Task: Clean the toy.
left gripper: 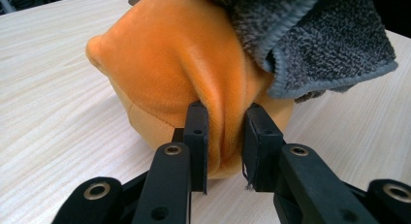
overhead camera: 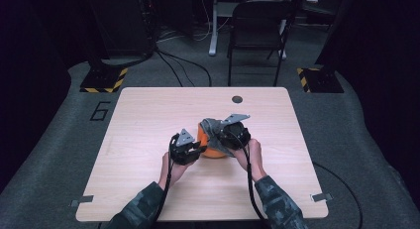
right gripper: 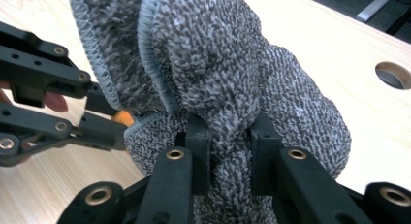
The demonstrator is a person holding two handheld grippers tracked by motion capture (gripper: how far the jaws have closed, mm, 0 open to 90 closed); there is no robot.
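**Both claws clamped, toy and cloth mid-table**

Left claw (left gripper: 225, 136) pinched on a fold of the orange plush toy (left gripper: 184, 64). Right claw (right gripper: 230, 146) clamped on the grey cloth (right gripper: 218, 64), which drapes over the toy just beyond the left claw. Toy sits on the table (overhead camera: 148, 110), between both claws.

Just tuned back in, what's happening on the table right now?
A person works an orange plush toy mid-table with two handheld grippers. The left gripper pinches a fold of the toy's orange fabric. The right gripper is clamped on a grey towel that drapes over the toy's top.
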